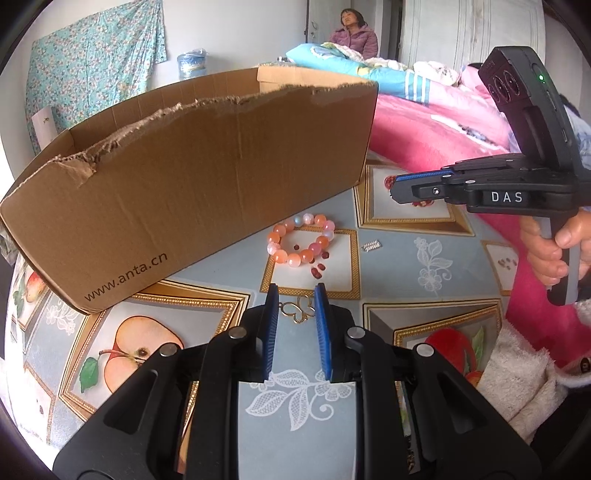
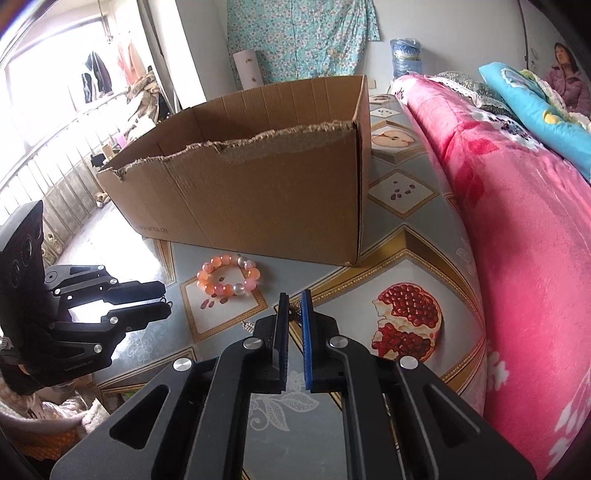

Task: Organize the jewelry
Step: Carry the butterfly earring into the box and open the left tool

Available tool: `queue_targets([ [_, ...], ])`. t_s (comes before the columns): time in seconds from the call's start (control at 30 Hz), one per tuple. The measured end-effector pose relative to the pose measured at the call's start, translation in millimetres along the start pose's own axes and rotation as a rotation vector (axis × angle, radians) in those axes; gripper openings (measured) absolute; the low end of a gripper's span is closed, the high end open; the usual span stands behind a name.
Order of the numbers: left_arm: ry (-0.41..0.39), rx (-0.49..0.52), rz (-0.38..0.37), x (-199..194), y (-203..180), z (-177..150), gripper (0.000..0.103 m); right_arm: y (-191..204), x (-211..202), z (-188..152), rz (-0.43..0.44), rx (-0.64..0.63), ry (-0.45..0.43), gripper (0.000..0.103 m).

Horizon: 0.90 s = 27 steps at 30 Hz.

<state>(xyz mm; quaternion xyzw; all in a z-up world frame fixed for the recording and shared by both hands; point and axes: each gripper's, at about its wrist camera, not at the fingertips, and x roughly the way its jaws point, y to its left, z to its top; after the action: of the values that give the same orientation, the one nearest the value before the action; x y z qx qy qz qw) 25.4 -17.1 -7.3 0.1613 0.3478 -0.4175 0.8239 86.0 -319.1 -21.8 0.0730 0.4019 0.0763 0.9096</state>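
Observation:
An orange and pink bead bracelet [image 1: 301,240] lies on the table in front of the cardboard box [image 1: 192,177]; it also shows in the right wrist view [image 2: 229,275]. A gold butterfly piece [image 1: 297,310] lies between the tips of my open left gripper [image 1: 297,301]. A small silver piece [image 1: 371,246] lies right of the bracelet. My right gripper [image 2: 293,308] has its jaws nearly closed around a small coiled piece [image 2: 294,307] at the tips. In the left wrist view the right gripper [image 1: 399,184] is held above the table. The left gripper [image 2: 162,301] shows at the left of the right wrist view.
The torn, open-topped box [image 2: 258,199] stands on the patterned tablecloth [image 2: 406,266]. A pink blanket [image 2: 517,240] lies along the table's right side. A person [image 1: 354,33] sits in the background. A window [image 2: 55,74] is at the far left.

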Motion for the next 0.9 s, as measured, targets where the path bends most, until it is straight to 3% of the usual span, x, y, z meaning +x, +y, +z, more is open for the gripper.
queue_targets([
  [0.23,-0.106,-0.032,-0.038,-40,7,27,0.018,13,-23,32,0.080,-0.044,-0.087,0.007],
  [0.43,-0.227,-0.016,-0.064,-67,26,94,0.018,24,-37,88,0.149,-0.126,-0.187,0.007],
  [0.53,-0.174,-0.034,-0.047,-44,45,126,0.018,17,-13,119,0.179,-0.115,-0.132,0.007],
  [0.67,0.014,-0.156,-0.022,10,90,167,0.018,8,29,155,0.173,-0.079,-0.009,0.007],
  [0.77,0.128,-0.257,-0.010,43,121,181,0.018,4,56,173,0.153,-0.072,0.077,0.007],
  [0.9,0.190,-0.309,0.004,69,140,185,0.018,2,82,183,0.140,-0.069,0.140,0.008],
])
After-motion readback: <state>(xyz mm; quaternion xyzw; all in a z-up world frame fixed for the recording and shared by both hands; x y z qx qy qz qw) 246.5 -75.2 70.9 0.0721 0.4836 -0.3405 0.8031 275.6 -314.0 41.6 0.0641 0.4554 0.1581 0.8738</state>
